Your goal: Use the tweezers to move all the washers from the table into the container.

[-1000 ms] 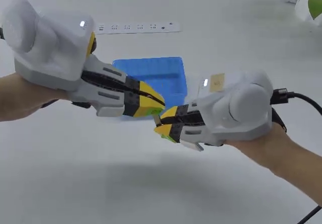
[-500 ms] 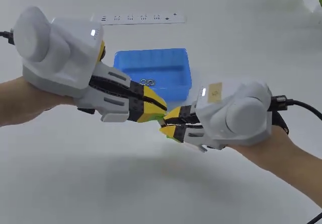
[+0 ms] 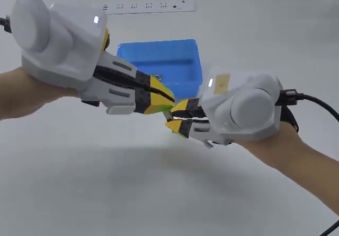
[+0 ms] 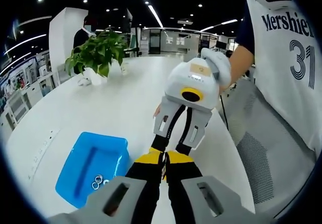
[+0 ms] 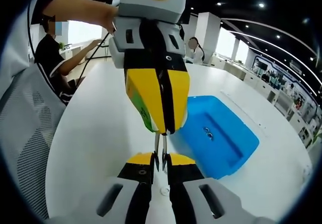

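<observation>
Both grippers stay tip to tip just in front of the container, as they were half a second ago. On the near left, the left gripper (image 3: 169, 100) reaches across the front left of the blue container (image 3: 180, 55), hiding that wall in the head view. Its yellow pads are clenched on the tweezers (image 5: 160, 151), whose thin prongs stick out towards the other gripper. Two washers (image 3: 157, 78) lie on the container's floor, just behind the left gripper's jaws. Beyond the container, a white power strip (image 3: 145, 6) lies on the table (image 3: 106, 183). The right gripper (image 3: 170, 120) has its jaws close on either side of the prong tips; whether they press on them I cannot tell. A black cable (image 3: 312, 101) trails from its body. In the left gripper view a potted plant (image 4: 98, 53) stands far across the table.
</observation>
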`<state>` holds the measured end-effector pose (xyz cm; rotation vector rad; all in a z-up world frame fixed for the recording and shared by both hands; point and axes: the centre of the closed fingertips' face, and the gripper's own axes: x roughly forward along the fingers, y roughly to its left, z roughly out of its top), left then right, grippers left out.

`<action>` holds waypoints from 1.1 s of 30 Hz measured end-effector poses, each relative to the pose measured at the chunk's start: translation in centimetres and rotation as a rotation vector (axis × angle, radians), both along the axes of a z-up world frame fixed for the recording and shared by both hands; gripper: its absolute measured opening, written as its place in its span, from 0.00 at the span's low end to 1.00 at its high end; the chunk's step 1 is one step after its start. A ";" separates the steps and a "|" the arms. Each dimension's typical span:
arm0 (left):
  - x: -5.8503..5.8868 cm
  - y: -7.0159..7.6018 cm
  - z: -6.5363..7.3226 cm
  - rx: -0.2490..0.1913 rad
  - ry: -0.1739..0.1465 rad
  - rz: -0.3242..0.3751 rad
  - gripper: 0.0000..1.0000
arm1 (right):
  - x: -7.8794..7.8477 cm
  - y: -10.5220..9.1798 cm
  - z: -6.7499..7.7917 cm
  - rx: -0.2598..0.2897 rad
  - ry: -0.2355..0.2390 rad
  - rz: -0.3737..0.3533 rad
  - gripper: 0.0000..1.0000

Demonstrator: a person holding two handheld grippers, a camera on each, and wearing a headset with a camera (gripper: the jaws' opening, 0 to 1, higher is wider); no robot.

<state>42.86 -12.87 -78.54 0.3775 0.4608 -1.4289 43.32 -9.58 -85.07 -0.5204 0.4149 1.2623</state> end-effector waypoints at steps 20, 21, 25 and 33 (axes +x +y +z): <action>1.0 -0.4 -0.6 0.019 -0.004 -0.011 0.06 | 1.1 -0.1 -0.6 0.018 0.032 -0.034 0.11; 0.9 -0.5 -0.6 0.019 -0.004 -0.012 0.06 | 1.1 -0.1 -0.6 0.018 0.032 -0.034 0.11; 0.8 -0.8 -0.5 0.012 0.005 -0.009 0.06 | 1.1 -0.1 -0.6 0.026 0.042 -0.040 0.11; 0.3 -1.1 -0.4 0.019 0.029 -0.027 0.06 | 1.1 -0.1 -0.6 0.036 0.059 -0.047 0.11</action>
